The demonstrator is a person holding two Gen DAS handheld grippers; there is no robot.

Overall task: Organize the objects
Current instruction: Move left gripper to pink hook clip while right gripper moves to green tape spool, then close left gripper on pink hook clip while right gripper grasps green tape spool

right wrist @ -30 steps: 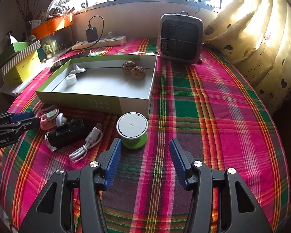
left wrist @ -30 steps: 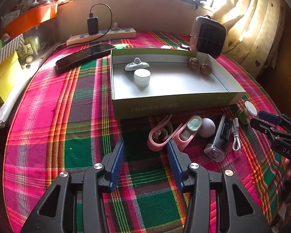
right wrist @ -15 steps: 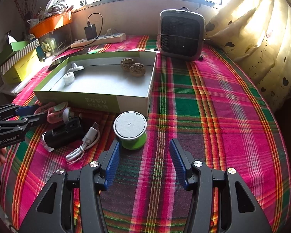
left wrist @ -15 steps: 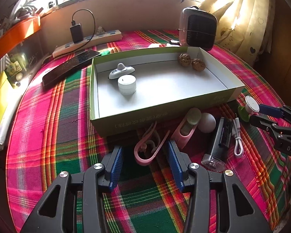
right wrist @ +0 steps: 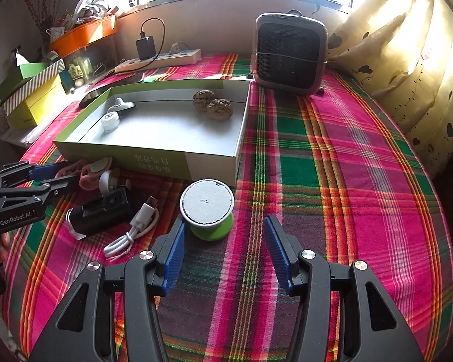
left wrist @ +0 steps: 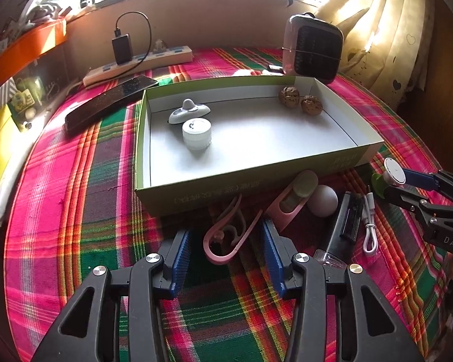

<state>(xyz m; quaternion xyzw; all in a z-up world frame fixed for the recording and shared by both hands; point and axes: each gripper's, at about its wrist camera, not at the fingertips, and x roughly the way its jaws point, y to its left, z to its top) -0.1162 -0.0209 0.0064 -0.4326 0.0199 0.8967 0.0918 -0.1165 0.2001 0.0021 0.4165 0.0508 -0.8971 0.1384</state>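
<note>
A green box [left wrist: 214,187] with a white inside holds a white jar [left wrist: 197,133], a grey knob piece [left wrist: 189,111] and two walnuts [left wrist: 300,100]. In front of it lie a pink clip [left wrist: 231,235], a pink holder [left wrist: 293,199], a white ball [left wrist: 323,200], a black device [left wrist: 342,226] and a white cable [left wrist: 369,226]. My left gripper [left wrist: 226,253] is open, its jaws either side of the pink clip. My right gripper [right wrist: 223,253] is open just behind a green spool with a white top [right wrist: 207,208]; the spool sits toward its left finger.
A grey fan heater [right wrist: 290,52] stands behind the box. A power strip [left wrist: 139,63] with a charger and a black phone [left wrist: 110,101] lie at the back left. Yellow and green boxes [right wrist: 36,90] stand at the left edge. A curtain [right wrist: 407,54] hangs on the right.
My left gripper has moved forward, so the pink clip now lies between its jaws. My right gripper has edged closer to the green spool. Both stay open.
</note>
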